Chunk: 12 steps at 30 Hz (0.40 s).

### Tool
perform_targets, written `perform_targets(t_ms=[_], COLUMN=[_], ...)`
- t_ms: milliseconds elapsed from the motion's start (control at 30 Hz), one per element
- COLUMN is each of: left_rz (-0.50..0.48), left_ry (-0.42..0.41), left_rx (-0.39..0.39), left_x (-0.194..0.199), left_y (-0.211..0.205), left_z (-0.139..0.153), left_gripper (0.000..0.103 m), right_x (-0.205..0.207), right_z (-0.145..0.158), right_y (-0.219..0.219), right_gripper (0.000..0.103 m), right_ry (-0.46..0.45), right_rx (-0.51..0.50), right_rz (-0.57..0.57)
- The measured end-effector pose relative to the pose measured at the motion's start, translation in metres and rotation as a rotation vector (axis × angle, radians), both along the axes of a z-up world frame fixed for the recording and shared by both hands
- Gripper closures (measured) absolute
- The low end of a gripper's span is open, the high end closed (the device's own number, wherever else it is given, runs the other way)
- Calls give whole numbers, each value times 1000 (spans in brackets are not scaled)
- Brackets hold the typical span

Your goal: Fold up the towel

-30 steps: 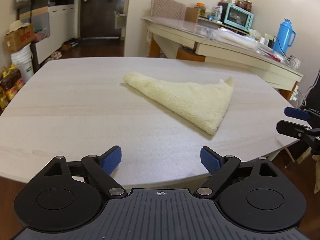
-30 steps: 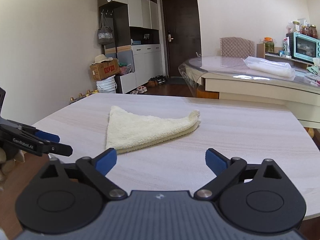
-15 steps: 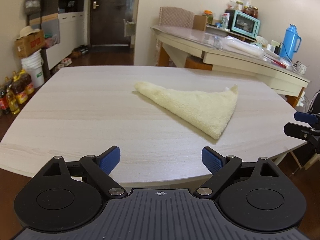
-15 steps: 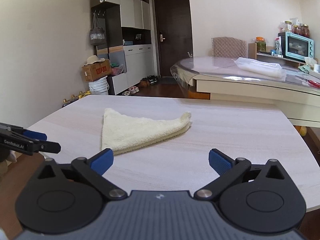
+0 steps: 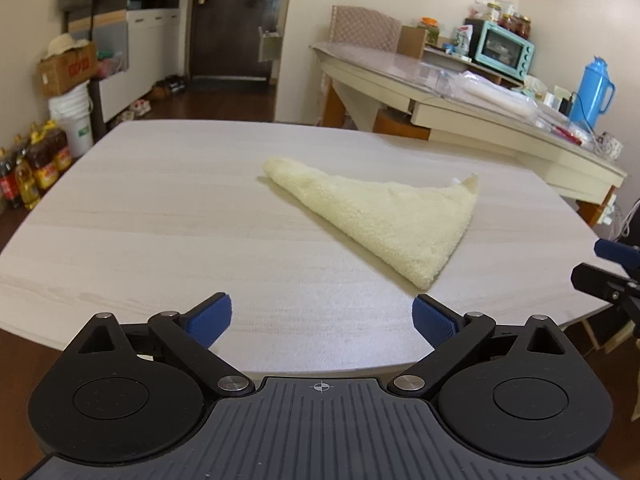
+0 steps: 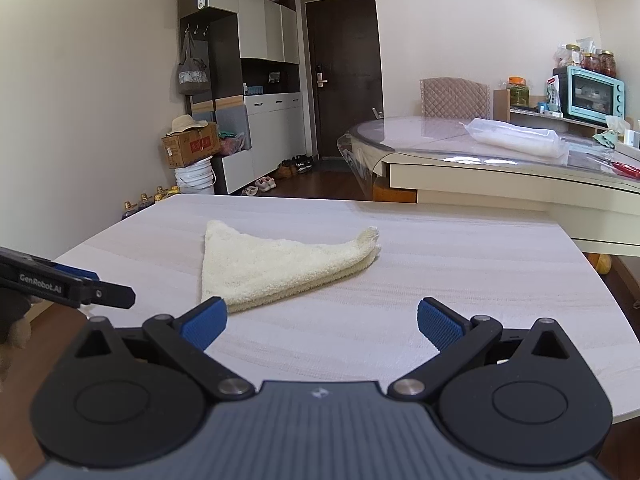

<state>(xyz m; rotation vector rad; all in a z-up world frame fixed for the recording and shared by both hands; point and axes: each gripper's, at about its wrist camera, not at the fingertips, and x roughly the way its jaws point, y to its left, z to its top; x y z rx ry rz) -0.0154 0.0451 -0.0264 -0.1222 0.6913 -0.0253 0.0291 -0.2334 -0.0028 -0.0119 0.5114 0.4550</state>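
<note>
Right wrist view: cream towel [image 6: 280,266] folded into a triangle; both tools [image 6: 322,320] [image 5: 322,318] gape, empty, left just widening.

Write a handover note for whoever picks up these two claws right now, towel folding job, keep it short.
Left claw: open, nothing between its jaws, which have just been opening wider; held over the near table edge.
Right claw: open, empty, also at the near edge.
Towel: cream, lying flat on the table, folded into a triangle, layers stacked, clear of both claws.
Done: the fold into a triangle.
Left: possibly one more fold, if a smaller shape is wanted; otherwise the job looks about finished. Neither claw touches the towel.
</note>
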Motion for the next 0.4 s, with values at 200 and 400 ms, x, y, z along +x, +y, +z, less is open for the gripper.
perform_targets(t_ms=[200, 400], left_rz=[-12, -29], left_ry=[-31, -101], left_rx=[-12, 0], left_x=[0, -6], left_y=[-3, -9], left_z=[7, 16], left_gripper=[2, 2], right_x=[-1, -1], right_z=[1, 2], right_y=[2, 3], right_gripper=[0, 0], right_ry=[-6, -11], right_rx=[-1, -3], right_rz=[2, 2])
